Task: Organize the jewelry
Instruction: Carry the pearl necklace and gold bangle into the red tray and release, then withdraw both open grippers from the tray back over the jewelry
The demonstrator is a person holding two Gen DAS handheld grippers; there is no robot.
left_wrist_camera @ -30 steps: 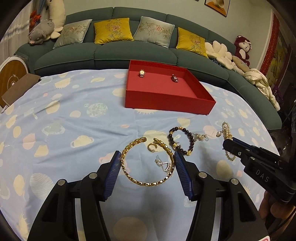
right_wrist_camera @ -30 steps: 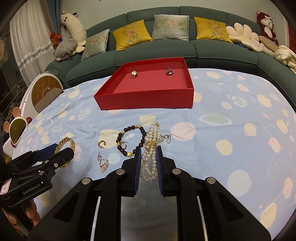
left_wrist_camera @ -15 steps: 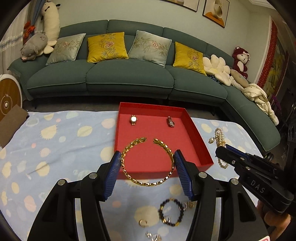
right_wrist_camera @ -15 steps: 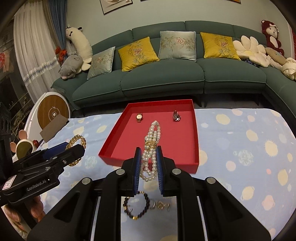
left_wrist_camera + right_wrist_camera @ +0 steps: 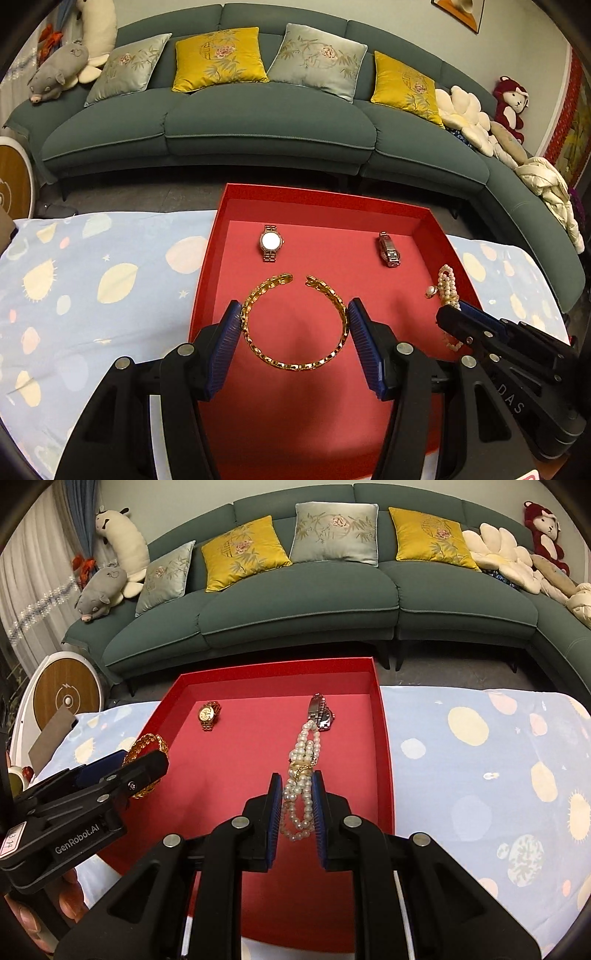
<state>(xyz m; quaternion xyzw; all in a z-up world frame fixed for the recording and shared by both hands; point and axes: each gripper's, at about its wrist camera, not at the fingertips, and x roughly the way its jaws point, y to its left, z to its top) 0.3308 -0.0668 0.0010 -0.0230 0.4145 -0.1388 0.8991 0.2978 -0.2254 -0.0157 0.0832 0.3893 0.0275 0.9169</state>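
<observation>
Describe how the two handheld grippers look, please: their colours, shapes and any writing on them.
Both are black plastic with blue ribbed pads and round silver screws. The left gripper has two broad angular fingers; from the right wrist view its side reads "GenRobot.AI" beside a small white numbered label. The right gripper is built the same; from the left wrist view its body shows the letters "DAS". No cables or sleeves show.
</observation>
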